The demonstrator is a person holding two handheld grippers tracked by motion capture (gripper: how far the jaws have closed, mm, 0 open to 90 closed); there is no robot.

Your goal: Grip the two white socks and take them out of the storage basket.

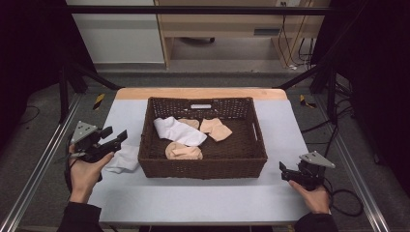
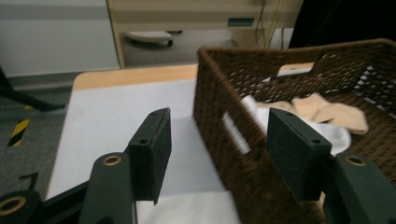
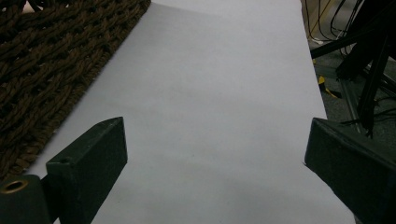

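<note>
wicker basket mid frame, socks inside | left gripper lower left, jaws wide, over white sock | right gripper lower right, jaws wide, empty

1. No lettering, brand, number or sign can be read anywhere on the grey-topped table; its surface is unmarked.
2. The small white tag on the far wall of the dark brown woven wicker basket is too small and blurred to read; a dark plate on the pale wooden furniture behind is likewise illegible.
</note>
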